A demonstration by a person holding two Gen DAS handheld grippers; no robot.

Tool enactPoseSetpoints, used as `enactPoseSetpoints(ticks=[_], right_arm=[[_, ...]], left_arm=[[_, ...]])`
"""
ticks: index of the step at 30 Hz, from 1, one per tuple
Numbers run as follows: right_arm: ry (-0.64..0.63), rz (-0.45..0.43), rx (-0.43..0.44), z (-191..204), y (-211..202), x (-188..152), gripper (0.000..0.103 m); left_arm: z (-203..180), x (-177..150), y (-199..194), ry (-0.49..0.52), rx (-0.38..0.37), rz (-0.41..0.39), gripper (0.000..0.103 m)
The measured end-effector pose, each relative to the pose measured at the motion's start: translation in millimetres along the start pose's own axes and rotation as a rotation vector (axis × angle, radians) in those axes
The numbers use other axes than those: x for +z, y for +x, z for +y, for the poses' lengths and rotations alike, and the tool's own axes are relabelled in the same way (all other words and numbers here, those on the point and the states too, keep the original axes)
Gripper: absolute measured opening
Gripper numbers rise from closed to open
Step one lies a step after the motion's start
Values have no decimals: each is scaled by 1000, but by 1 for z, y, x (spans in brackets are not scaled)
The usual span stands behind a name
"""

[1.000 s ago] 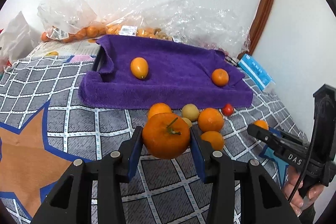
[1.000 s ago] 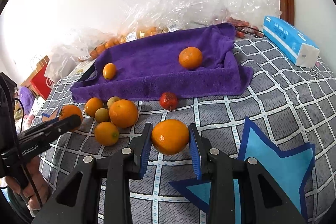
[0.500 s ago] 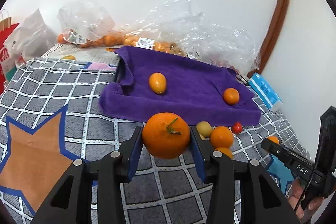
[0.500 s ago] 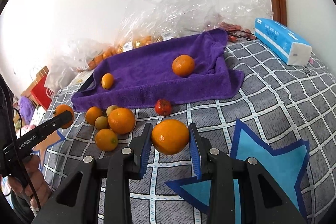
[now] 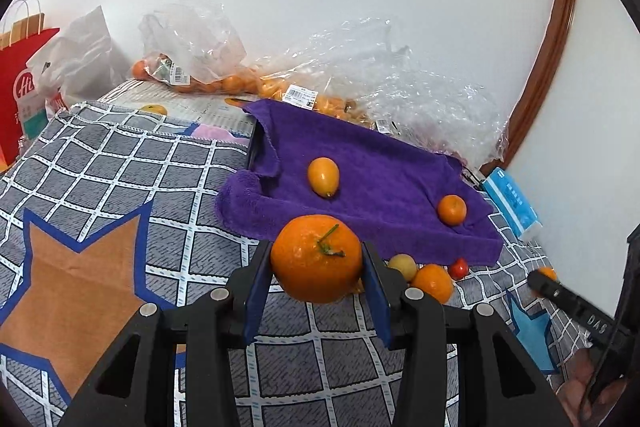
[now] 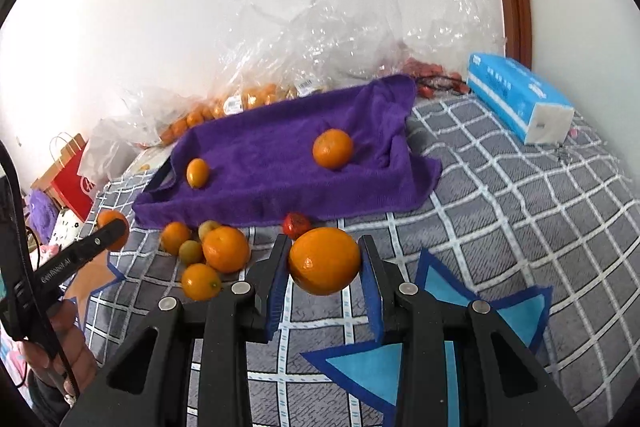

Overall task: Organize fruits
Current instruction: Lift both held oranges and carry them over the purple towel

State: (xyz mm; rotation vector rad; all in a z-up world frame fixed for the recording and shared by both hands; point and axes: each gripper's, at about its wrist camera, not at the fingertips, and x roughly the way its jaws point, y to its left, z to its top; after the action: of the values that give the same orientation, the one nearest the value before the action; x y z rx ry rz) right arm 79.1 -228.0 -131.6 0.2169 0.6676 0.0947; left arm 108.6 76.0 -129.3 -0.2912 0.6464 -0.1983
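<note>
So there's a purple towel point(image 5: 372, 183) spread on the checkered bed point(image 5: 120, 163) with two fruits already on it, then the left claw point(image 5: 316, 291) clamped on a stemmed orange point(image 5: 316, 259) and the right claw point(image 6: 324, 287) squeezing a smooth orange point(image 6: 324, 261), both held up short of the towel.

Both wrist views look low across the bedspread toward the purple towel point(image 5: 384, 187).

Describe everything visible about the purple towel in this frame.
The purple terry-cloth towel lies spread over a shallow, dark-edged tray on the grey checked bedspread, its edges draped and rumpled. Two fruits rest on it: an oval yellow-orange fruit toward one end and a round orange tangerine toward the other. Neither gripper touches it.
</note>
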Motion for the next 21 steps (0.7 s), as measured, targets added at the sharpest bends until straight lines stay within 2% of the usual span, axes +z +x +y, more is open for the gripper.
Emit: enactPoseSetpoints(ticks=[14, 21], right_arm=[[33, -19, 64, 2, -6, 36, 34], [11, -13, 53, 5, -5, 47, 34]], left_arm=[[7, 7, -10, -46, 15, -54, 41], [11, 19, -25, -97, 9, -45, 41]])
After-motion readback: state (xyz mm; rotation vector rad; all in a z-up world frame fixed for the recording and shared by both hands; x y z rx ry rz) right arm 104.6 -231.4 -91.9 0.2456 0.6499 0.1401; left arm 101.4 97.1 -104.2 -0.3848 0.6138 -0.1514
